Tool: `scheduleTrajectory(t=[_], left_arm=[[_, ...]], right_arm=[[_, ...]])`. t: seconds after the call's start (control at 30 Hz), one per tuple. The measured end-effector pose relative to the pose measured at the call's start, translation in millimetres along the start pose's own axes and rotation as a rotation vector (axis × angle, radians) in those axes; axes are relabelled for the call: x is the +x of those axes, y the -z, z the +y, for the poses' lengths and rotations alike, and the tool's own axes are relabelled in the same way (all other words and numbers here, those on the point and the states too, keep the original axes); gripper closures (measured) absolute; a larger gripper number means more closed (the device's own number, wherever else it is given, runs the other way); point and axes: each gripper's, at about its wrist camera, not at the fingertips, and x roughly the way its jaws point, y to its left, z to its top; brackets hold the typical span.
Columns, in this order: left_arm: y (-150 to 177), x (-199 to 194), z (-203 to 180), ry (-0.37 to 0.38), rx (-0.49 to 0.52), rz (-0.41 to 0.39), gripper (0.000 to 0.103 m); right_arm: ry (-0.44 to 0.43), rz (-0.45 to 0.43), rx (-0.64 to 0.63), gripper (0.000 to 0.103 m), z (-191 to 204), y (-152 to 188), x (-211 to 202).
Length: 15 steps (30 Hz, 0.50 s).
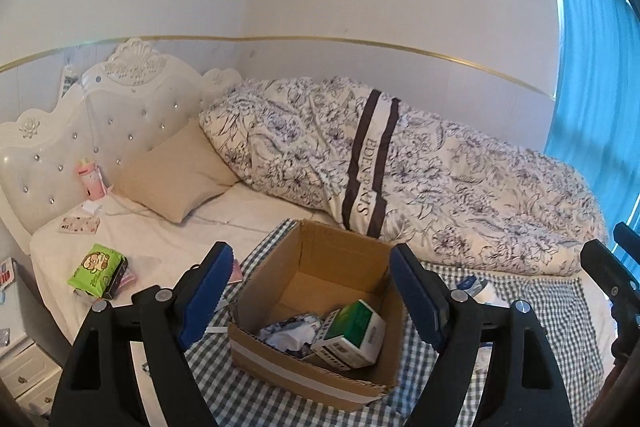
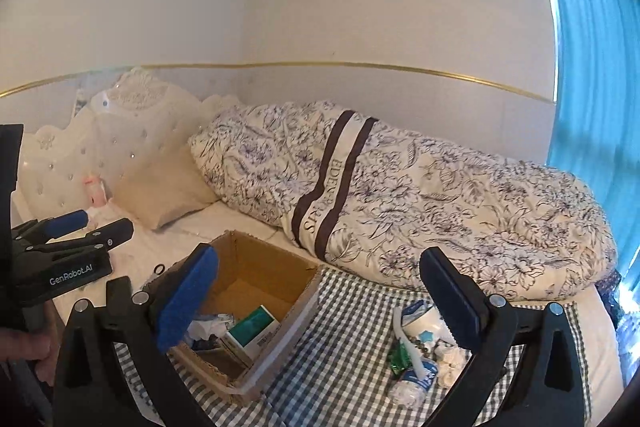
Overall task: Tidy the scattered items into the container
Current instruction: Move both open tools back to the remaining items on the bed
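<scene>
Both tongs stand open and empty. The left tongs [image 1: 308, 291] hang over the box [image 1: 320, 307], its pads wide on either side of the opening with nothing between them; the right tongs [image 2: 320, 295] hover further right, pads just as far apart, and hold nothing.

The box sits on a check cloth [image 2: 340, 367] on the near part of the bed [image 1: 140, 239]. In it already lie a green-and-white carton [image 1: 352, 337] and some crumpled wrappers [image 1: 290, 333]. So the task looks partly done, and this seems the gap between a drop and the next pick.

The main clutter left is the pile [image 2: 420, 355] on the cloth right of the box: a white cup or pot, a small bottle lying down, a green scrap, beads and white wads, all touching or overlapping. It lies just under the right tongs, so that hand is best placed. The move calls for a dip toward one piece at the pile's edge, a close on it alone, then a carry left over the box rim.

On the left side of the bed, well apart from the box, lies a green pack [image 1: 98, 269] atop a dark item; this suits the left tongs.

Little blocks the way. The folded quilt [image 1: 400, 167] lies behind, the pillow [image 1: 176, 179] far left. The tangled pile is the risk: a grab may drag neighbours or scatter beads. Both tongs are near each other too, so they should take turns over the box.
</scene>
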Motion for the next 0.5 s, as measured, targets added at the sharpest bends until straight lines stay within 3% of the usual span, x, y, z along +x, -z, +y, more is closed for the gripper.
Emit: scheduleTrajectory(t=[0.27,0.5], left_arm=[[-2.3,-26.7,-32.0,0.037,0.022,-0.028,0.019],[-3.9,-53.4,-63.9,0.063,0.057,-0.07,0.009]], right_arm=[[0.041,-0.03,0.016,0.001,-28.8,0.9,-37.6],[0.071,-0.053,0.068,0.0,-65.6,5.7,-72.4]])
